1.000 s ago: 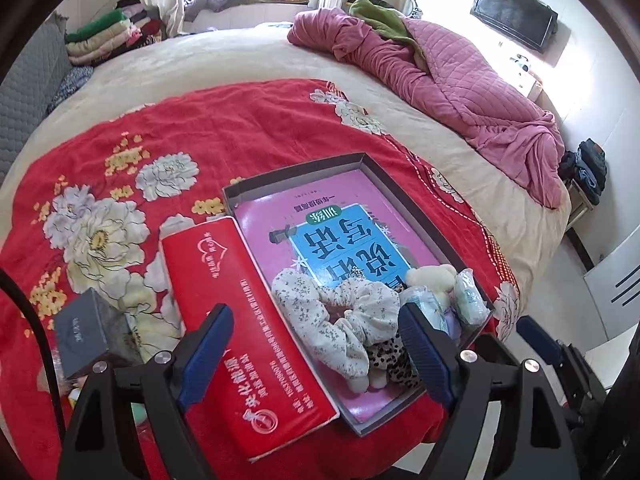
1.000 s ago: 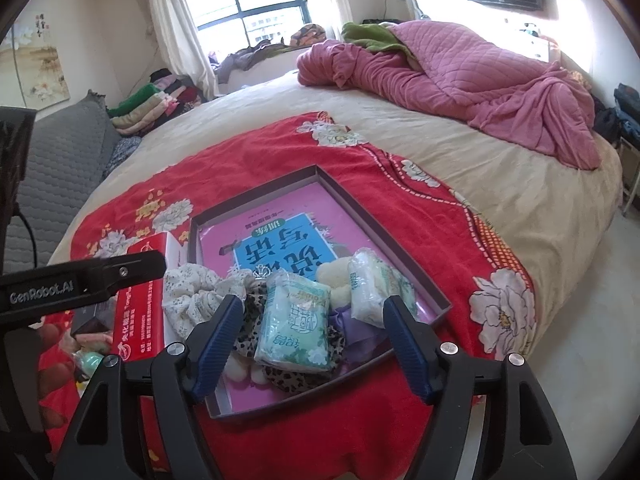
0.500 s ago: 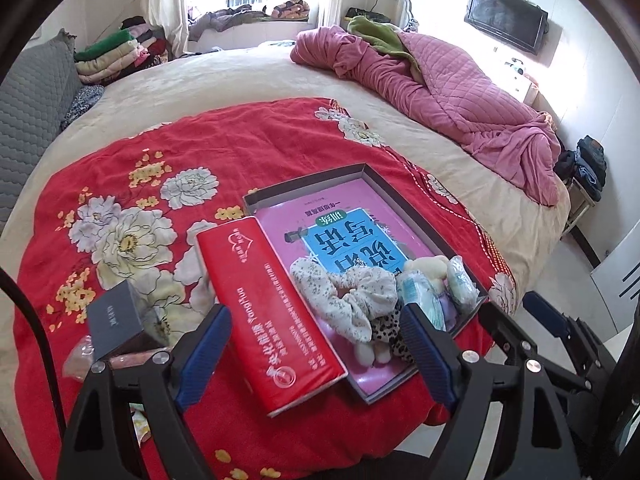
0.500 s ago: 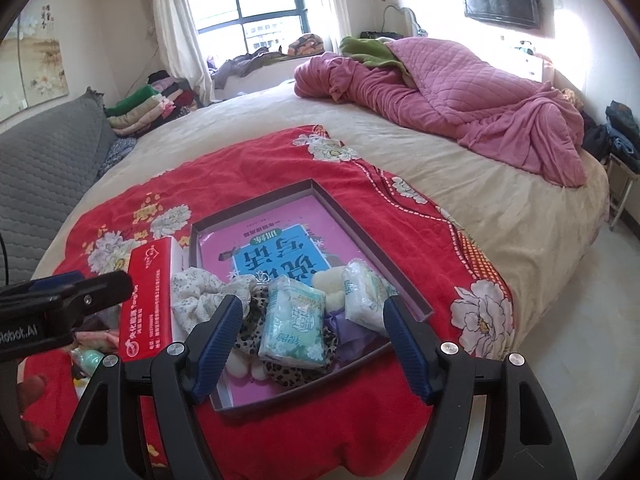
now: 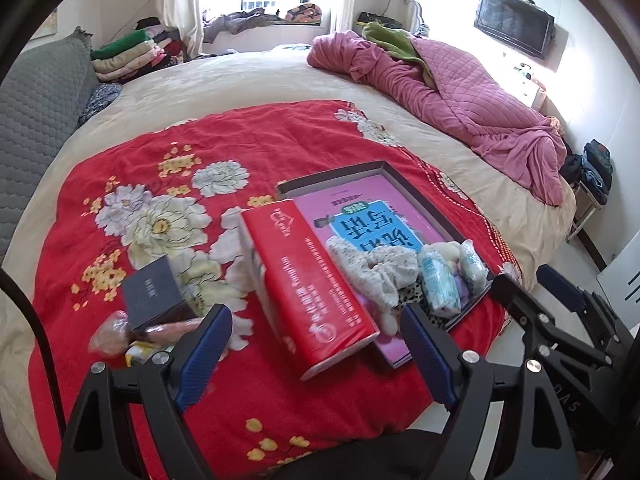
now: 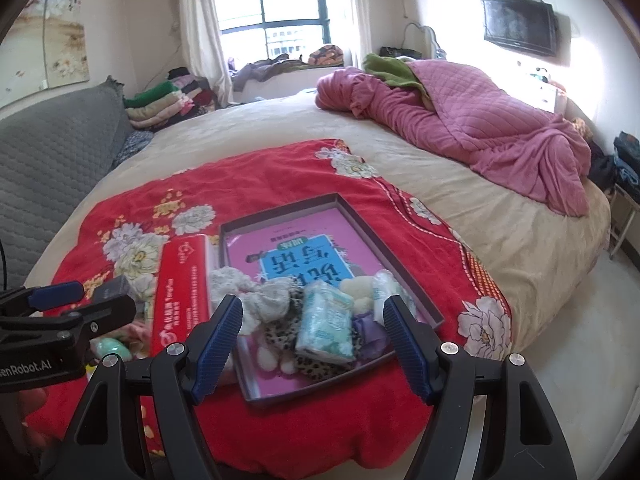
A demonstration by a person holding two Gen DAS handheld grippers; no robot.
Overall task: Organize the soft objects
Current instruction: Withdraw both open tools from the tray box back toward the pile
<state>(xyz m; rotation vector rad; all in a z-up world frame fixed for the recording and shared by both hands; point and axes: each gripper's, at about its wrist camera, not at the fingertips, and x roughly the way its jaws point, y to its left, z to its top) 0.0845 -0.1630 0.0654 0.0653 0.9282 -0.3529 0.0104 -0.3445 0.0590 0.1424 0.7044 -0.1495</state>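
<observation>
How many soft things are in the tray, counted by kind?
Fabric scrunchies, white floral and leopard-print: 2
Plastic-wrapped tissue packs, blue-green and white: 2
Cream fluffy plush piece: 1
Purple soft item: 1
Total: 6

Sunlit bedroom, window, wall television

Bright window daylight, glare at right, fisheye-curved edges.
</observation>
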